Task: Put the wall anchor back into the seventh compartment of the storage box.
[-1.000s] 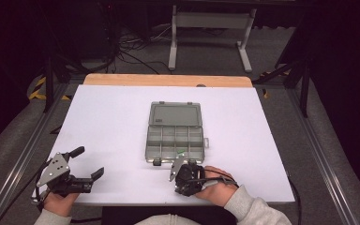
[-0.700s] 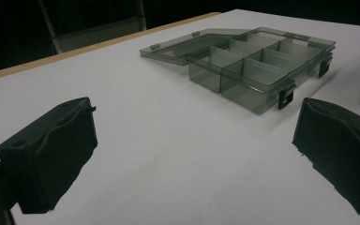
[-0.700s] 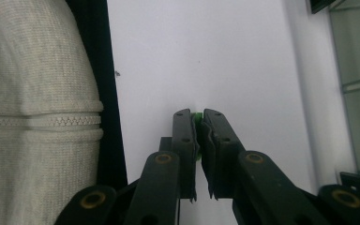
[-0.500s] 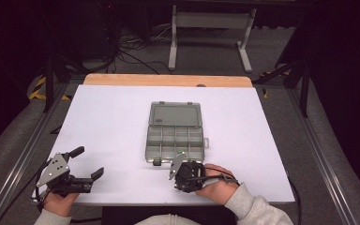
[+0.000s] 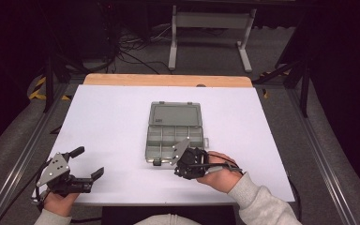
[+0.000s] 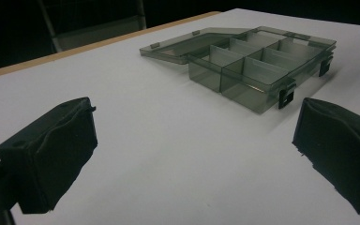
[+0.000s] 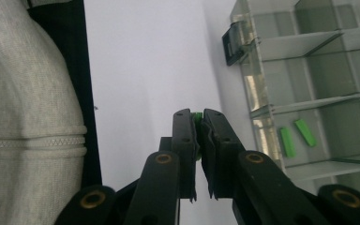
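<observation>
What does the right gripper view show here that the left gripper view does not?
The right gripper view has the right gripper pinching a small green piece, two more green pieces lying in a box compartment, and the person's grey sleeve. The left gripper view has the left gripper with jaws wide apart, nothing between them, and the box's lid laid flat. Both show the clear compartment box on the white table.

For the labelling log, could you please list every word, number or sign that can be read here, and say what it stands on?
None can be read.
Organizer box: a pale patch on its open lid, too small to read.
Small green piece between the right gripper's pads: no marking visible.
Left gripper: plain black pads.
</observation>
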Demonstrator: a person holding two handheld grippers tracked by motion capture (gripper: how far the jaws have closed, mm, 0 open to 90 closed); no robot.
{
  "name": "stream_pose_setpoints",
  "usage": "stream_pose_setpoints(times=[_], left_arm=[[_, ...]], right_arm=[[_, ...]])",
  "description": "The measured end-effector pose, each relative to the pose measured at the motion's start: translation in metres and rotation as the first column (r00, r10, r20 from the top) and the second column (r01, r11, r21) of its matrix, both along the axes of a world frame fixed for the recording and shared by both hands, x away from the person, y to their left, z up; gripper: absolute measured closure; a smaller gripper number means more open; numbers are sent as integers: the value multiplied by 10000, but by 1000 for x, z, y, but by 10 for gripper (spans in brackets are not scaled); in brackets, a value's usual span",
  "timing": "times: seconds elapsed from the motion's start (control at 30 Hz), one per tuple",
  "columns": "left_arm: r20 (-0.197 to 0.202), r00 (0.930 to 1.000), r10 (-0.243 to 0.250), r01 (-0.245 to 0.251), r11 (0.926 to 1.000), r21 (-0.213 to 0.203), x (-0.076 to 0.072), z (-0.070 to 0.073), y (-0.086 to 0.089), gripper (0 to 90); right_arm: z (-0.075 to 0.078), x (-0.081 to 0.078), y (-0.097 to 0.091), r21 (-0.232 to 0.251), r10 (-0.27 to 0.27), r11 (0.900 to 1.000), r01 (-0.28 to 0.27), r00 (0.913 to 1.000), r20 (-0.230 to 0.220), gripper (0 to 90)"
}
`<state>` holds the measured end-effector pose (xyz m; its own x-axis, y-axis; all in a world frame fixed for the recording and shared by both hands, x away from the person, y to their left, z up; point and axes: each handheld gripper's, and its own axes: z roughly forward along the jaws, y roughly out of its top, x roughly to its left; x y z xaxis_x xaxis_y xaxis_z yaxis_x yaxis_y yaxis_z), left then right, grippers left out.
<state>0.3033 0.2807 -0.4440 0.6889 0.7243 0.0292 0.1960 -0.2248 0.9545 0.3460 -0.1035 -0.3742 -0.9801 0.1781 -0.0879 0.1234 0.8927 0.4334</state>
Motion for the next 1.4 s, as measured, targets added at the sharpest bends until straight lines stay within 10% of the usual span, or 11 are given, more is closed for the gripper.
stream_pose_setpoints(times=[1.4], left_arm=[[-41,10000,14,-14,10000,-13,0,-1,0,4]], right_arm=[[25,64,-13,492,-1480,9881,1458,9880,447,833]])
